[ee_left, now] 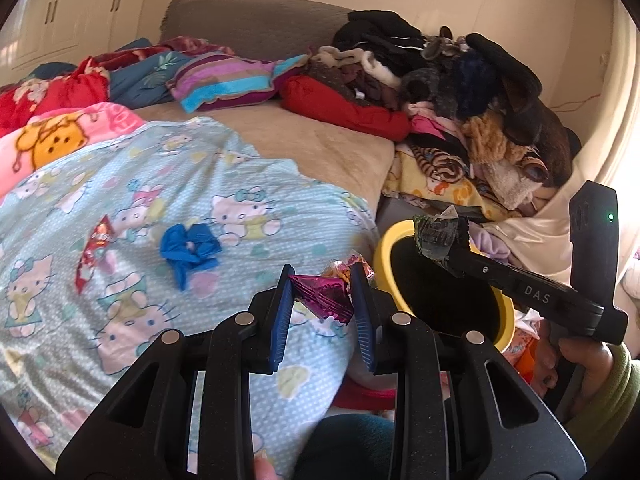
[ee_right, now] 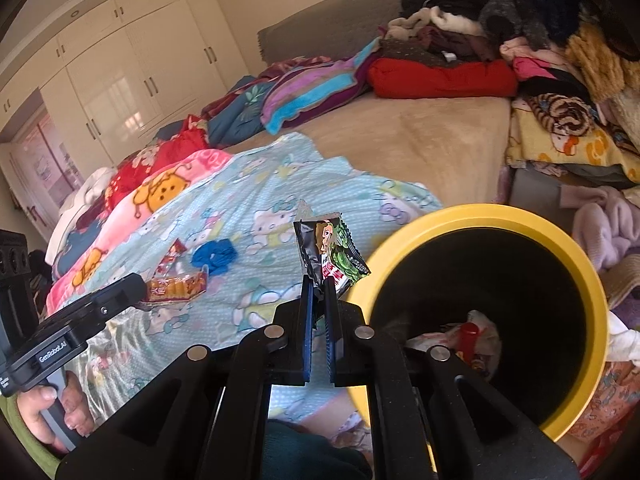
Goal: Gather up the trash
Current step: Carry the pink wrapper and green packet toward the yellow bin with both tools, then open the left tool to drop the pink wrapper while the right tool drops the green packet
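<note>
My left gripper is shut on a crumpled magenta foil wrapper just above the bed's Hello Kitty sheet. An orange wrapper lies just beyond its fingertips. My right gripper is shut on a black and green snack wrapper at the left rim of the yellow bin; this wrapper shows over the bin in the left wrist view. A red candy wrapper and a crumpled blue glove lie on the sheet.
The bin holds some trash at its bottom. A heap of clothes rises behind the bin. Blankets and pillows lie at the head of the bed. White wardrobes stand at the far wall.
</note>
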The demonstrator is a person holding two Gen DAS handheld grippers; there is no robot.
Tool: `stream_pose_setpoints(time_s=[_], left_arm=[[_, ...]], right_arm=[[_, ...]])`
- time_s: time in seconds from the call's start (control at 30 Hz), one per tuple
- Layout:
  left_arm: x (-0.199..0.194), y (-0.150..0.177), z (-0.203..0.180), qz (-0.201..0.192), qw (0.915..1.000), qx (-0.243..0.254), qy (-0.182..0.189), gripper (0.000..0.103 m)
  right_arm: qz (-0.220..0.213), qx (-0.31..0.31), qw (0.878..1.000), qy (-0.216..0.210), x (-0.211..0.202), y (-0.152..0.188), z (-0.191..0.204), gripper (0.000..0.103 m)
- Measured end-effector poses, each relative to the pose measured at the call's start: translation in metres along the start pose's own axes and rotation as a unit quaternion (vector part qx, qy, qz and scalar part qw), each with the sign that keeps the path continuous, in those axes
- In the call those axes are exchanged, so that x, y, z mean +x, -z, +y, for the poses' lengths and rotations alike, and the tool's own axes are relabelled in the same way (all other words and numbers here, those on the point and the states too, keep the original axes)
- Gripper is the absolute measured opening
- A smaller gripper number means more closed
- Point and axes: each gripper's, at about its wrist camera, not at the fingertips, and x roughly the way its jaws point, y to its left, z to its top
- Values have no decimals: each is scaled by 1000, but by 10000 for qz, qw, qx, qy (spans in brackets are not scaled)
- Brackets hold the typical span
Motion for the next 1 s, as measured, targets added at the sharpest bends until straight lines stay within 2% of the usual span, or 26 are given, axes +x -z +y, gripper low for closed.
stream_pose_setpoints(time_s=[1.0], left_arm=[[23, -9, -67, -1, 9971, 559, 523, 22]], right_arm=[[-321, 469, 9964, 623, -39, 2, -64, 6]])
